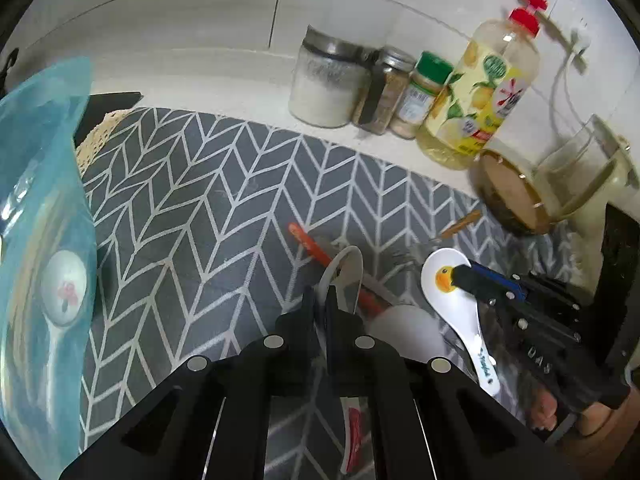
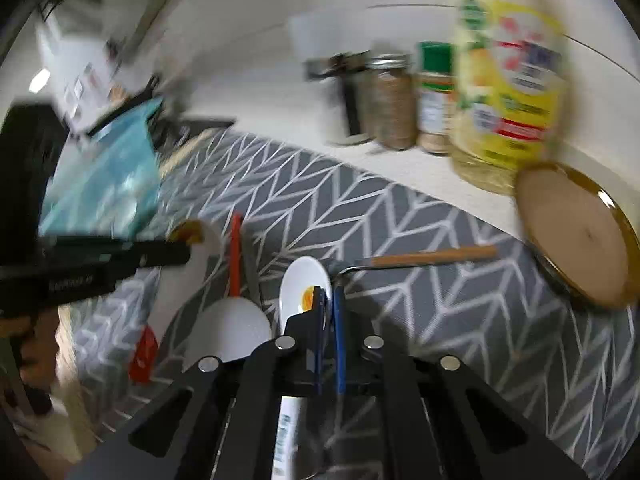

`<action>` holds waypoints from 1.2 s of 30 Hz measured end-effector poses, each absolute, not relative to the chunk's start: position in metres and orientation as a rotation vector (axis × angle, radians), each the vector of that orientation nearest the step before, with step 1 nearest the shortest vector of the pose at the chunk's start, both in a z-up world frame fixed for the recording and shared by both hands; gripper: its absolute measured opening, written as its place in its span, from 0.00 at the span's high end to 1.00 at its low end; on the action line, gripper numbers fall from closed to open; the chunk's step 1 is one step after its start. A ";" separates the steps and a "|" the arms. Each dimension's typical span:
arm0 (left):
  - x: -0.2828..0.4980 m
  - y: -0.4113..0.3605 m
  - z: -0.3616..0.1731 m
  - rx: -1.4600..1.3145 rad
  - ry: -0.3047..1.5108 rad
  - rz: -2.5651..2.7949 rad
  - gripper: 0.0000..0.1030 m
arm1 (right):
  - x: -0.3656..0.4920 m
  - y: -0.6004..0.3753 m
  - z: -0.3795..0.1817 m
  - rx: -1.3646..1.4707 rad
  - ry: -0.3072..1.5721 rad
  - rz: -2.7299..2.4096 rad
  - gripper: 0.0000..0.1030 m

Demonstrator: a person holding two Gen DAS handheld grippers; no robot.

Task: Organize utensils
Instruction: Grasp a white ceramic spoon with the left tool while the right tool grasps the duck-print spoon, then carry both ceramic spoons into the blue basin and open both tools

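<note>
Left gripper point(image 1: 320, 300), bottom centre of its view, jaws nearly shut on a white spoon point(image 1: 345, 276) with a red-marked handle; right gripper point(image 2: 329, 300) likewise pinches the duck-print spoon point(image 2: 305, 292) at the bowl, probably so each can be lifted out of the pile. Other utensils lie just beside: orange-handled tool point(image 1: 316, 250), white ladle bowl point(image 1: 404, 330), wooden-handled whisk point(image 2: 434, 257), all on the grey chevron mat point(image 1: 208, 200). Blue container point(image 1: 44, 240) far left probably receives them. Upper right: lemon-label oil bottle point(image 1: 486, 88), spice jars; writing too blurred to read.
</note>
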State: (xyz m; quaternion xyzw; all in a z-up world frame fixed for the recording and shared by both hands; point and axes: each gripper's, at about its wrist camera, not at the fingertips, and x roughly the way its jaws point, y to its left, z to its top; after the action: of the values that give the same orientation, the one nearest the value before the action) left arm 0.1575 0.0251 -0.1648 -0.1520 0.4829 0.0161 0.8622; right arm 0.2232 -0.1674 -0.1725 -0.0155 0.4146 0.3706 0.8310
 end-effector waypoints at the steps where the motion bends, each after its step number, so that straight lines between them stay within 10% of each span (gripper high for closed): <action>1: 0.154 0.024 -0.162 -0.321 1.007 0.028 0.94 | 0.224 -0.176 -0.170 0.028 0.880 0.771 0.95; 19: 0.067 0.152 0.022 -0.287 0.737 0.003 0.94 | 0.165 -0.080 0.013 0.270 0.646 0.908 0.95; 36: 0.078 0.269 -0.094 -0.213 1.165 0.052 0.94 | 0.125 0.128 -0.082 -0.064 1.083 0.705 0.95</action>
State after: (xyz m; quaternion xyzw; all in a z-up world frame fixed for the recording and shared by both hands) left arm 0.0778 0.2691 -0.0941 -0.1005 0.5489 0.0244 0.8295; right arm 0.1245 0.1281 -0.0822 -0.0299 0.5045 0.3282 0.7980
